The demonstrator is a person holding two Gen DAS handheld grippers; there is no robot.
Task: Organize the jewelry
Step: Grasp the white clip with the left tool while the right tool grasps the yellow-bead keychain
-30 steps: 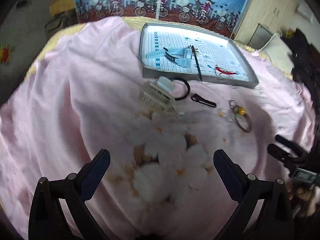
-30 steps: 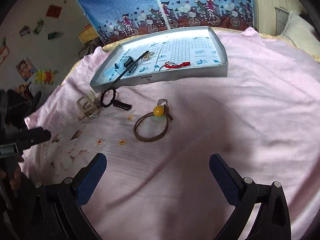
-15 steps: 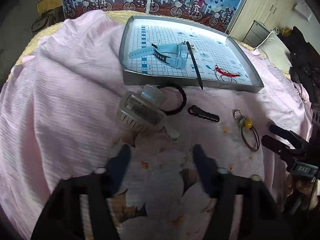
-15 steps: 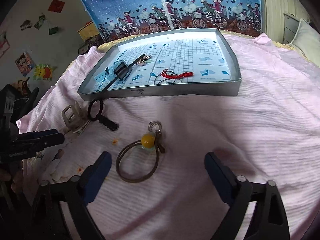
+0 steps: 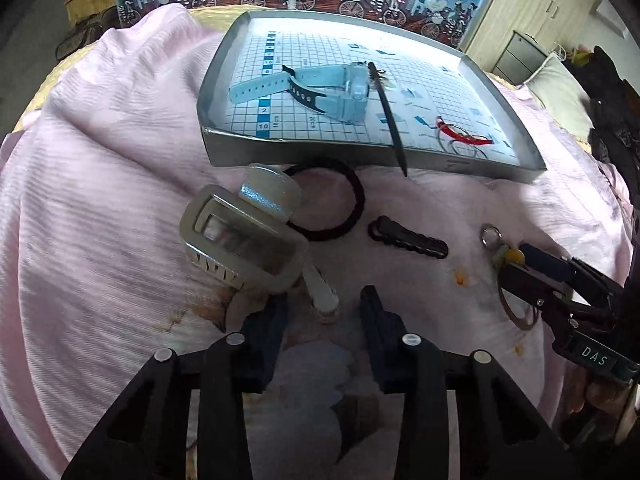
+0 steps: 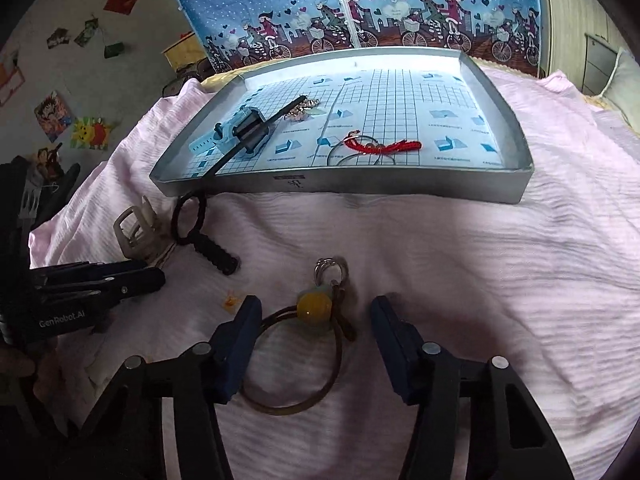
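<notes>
On the pink sheet (image 5: 92, 184), seen from the left wrist, my left gripper (image 5: 322, 312) sits low with its jaws partly open and empty, lined up on the small white clip (image 5: 320, 286) that lies between the tips. I judge that narrow gap suits so thin a piece. Just beyond it lies the clear claw clip (image 5: 240, 236), resting against the black hair tie (image 5: 332, 204), with a black clip (image 5: 408, 236) to their right. All of them lie just short of the tray (image 5: 308, 152), so each carry should be short. The tray already holds a blue watch (image 5: 320, 88), a black stick (image 5: 390, 116) poking over the near wall, and a red cord (image 5: 464, 136). My right gripper (image 5: 516, 260) comes in from the right.

From the right wrist, that gripper's jaws are half open and hold nothing; they straddle the yellow bead (image 6: 314, 306) and the brown ring (image 6: 296, 360), which lie flat on the sheet. The left pad (image 6: 240, 340) covers part of the ring's rim; whether it touches I cannot tell. I read the straddle as set up to pinch at the bead, the thickest part. The tray lies straight ahead, beyond the ring.
</notes>
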